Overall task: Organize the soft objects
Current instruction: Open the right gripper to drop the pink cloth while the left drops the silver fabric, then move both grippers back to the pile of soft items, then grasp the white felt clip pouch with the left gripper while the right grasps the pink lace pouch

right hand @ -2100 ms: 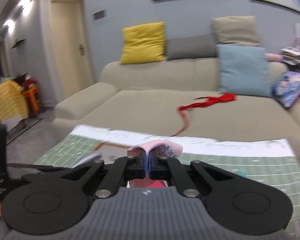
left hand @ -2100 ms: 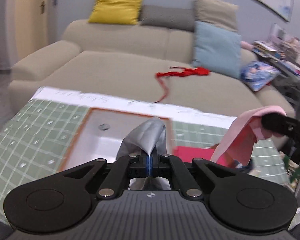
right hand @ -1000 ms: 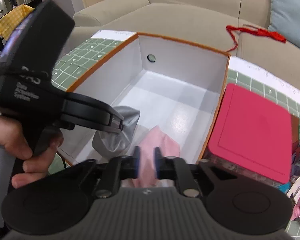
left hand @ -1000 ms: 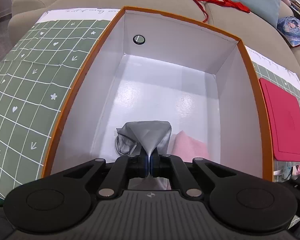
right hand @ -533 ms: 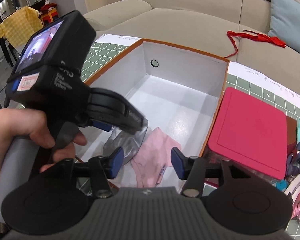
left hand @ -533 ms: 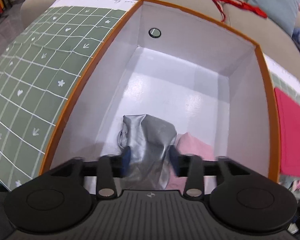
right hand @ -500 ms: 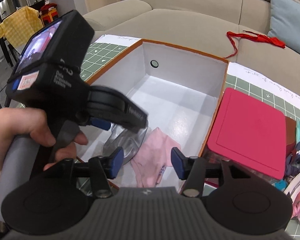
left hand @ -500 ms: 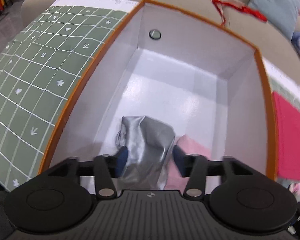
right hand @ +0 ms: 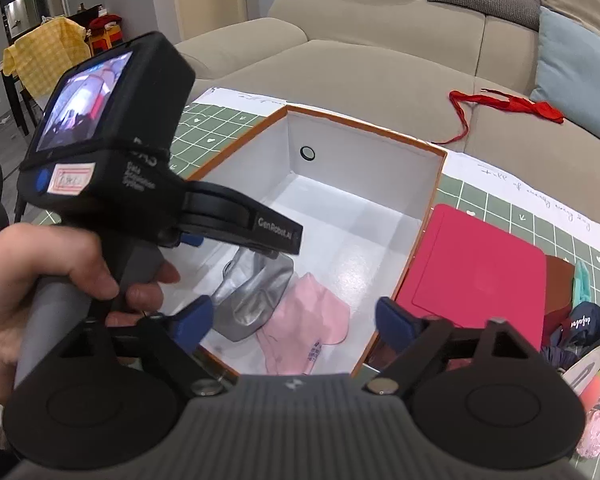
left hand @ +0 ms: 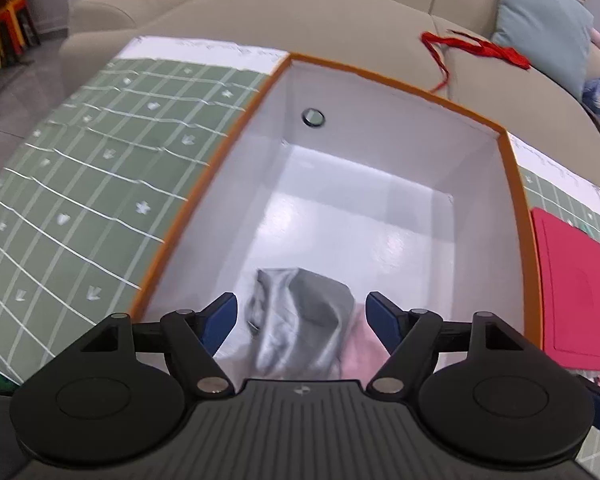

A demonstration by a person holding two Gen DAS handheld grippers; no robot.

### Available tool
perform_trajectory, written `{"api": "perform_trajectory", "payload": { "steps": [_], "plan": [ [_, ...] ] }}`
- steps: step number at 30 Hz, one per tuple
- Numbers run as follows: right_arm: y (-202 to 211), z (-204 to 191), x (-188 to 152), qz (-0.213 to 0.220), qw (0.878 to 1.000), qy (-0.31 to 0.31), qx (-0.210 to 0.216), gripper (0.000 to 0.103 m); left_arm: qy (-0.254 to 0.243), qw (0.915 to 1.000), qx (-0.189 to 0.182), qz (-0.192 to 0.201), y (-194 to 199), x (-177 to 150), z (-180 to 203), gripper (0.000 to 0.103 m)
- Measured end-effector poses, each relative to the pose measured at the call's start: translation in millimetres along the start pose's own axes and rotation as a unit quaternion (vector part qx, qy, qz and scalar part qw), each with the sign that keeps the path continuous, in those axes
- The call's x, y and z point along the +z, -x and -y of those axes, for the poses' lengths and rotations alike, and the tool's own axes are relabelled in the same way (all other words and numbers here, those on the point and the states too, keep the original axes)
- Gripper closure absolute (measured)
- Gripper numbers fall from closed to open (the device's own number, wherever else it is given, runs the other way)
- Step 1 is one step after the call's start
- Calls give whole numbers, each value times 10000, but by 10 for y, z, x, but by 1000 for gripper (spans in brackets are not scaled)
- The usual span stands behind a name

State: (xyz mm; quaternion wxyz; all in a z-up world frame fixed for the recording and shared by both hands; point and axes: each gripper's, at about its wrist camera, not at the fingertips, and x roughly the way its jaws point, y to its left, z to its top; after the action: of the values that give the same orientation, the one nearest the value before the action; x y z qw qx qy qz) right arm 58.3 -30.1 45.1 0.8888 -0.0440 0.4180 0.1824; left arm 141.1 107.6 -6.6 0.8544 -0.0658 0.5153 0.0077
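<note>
The grey cloth (left hand: 300,316) lies on the near floor of the orange-rimmed box (left hand: 516,216), below the left gripper (left hand: 302,316), whose jaws gape wide and empty. The pink cloth (right hand: 306,320) lies just right of it (touching), beneath the right gripper (right hand: 294,320), equally wide and empty.

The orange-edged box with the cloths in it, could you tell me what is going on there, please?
A person is sorting soft items into the white box using two handheld grippers. A grey cloth and a pink cloth lie side by side and touching on the box floor at its near end. The left gripper and right gripper both hover above them with jaws open, holding nothing. A red lid lies beside the box.
</note>
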Motion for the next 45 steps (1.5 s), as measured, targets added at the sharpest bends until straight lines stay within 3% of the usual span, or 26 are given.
{"api": "perform_trajectory", "payload": {
  "steps": [3, 7, 15, 23, 28, 34, 39, 43, 45],
  "plan": [
    [54, 41, -12, 21, 10000, -43, -49, 14, -20, 9996, 199, 181, 42, 14, 12, 17],
    [158, 234, 4, 95, 9993, -351, -57, 14, -741, 9948, 476, 515, 159, -33, 133, 17],
    [451, 662, -19, 417, 9955, -819, -213, 14, -820, 9891, 578, 1078, 565, -121, 353, 17],
    [781, 1146, -153, 719, 9891, -1201, -466, 14, -1067, 9790, 149, 1729, 1064, -219, 700, 16],
    [946, 1596, -342, 840, 9822, -1488, -783, 14, -1443, 9725, -291, 1807, 1246, -344, 1095, 15],
    [938, 2201, -631, 543, 9720, -1986, -1133, 14, -2379, 9518, -879, 1723, 1239, -630, 1736, 15],
    [795, 2452, -867, 187, 9714, -1904, -1410, 14, -2931, 9384, -1170, 1406, 1045, -893, 2207, 15],
    [598, 2656, -1041, -114, 9654, -2159, -1460, 14, -3379, 9210, -1435, 1301, 822, -1132, 2470, 15],
    [514, 2737, -1095, -231, 9614, -2284, -1518, 14, -3698, 9058, -1517, 1402, 739, -1267, 2561, 14]
  ]
}}
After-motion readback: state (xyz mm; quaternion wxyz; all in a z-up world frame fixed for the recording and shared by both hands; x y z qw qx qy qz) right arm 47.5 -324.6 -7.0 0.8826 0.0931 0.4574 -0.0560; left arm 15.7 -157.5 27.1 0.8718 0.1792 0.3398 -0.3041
